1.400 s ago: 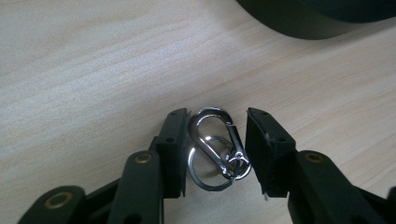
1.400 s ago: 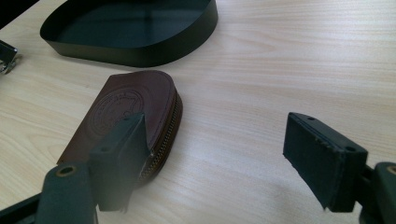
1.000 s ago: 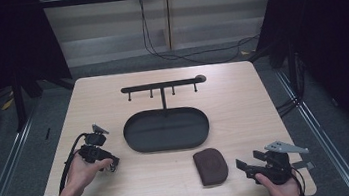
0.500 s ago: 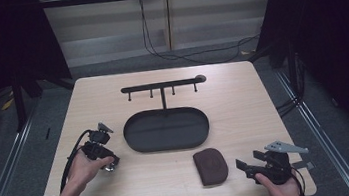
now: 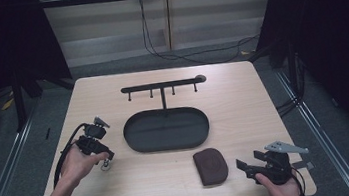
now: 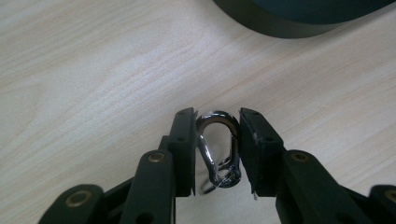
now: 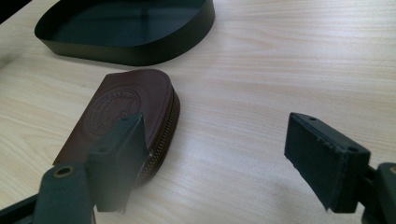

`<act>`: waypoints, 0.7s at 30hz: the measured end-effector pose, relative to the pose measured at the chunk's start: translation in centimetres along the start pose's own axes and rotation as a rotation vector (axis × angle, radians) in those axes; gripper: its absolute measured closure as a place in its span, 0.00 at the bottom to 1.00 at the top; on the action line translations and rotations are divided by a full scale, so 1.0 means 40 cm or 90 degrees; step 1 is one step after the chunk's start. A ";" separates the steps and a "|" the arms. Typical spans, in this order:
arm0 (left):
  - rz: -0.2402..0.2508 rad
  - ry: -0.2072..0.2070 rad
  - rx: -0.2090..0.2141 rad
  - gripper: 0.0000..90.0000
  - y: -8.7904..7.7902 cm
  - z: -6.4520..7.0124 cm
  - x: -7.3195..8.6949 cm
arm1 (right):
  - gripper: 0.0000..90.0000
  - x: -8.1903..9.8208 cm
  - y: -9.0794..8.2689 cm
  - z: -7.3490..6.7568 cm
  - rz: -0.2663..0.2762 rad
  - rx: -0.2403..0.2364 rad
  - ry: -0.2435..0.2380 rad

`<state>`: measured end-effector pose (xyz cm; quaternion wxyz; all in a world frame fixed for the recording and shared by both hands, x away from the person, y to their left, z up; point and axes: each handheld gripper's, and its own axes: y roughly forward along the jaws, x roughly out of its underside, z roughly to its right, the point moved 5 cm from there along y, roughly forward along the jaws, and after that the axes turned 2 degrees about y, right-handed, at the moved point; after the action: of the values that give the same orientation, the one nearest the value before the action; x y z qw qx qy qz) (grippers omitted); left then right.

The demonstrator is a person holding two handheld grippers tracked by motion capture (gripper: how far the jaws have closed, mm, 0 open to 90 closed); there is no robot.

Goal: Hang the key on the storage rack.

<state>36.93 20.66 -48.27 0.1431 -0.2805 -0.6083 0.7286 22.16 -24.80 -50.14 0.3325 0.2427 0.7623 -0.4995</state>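
Carabiner point(image 6: 218, 148) pinched betw. left tool point(image 6: 217, 154) pads, jaws just closing, prob. for hook rack point(image 5: 162, 86); right tool point(image 7: 224, 163) open nr pouch point(image 7: 122, 116) on worktop point(image 5: 244, 109).

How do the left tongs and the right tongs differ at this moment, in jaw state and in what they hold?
The left tongs are shut on a metal carabiner, pads pressing both its sides; the right tongs stand wide open, nothing between the jaws. The left tongs sit by the black oval tray at the table's left; the right tongs sit at the near right corner, beside the brown leather pouch, not touching it. Both have black jaws and are hand-held.
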 end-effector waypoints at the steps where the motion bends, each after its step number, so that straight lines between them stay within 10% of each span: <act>1: 0.002 0.002 -0.002 0.75 -0.005 -0.001 0.000 | 0.23 0.000 0.000 0.000 -0.001 0.000 0.000; 21: -0.013 -0.024 -0.009 0.75 -0.067 -0.027 0.010 | 0.23 0.000 0.001 0.001 -0.003 0.004 0.000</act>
<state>36.88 22.33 -45.89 0.1371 -0.2614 -0.6187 0.7281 22.18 -24.82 -50.17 0.3311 0.2418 0.7612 -0.5024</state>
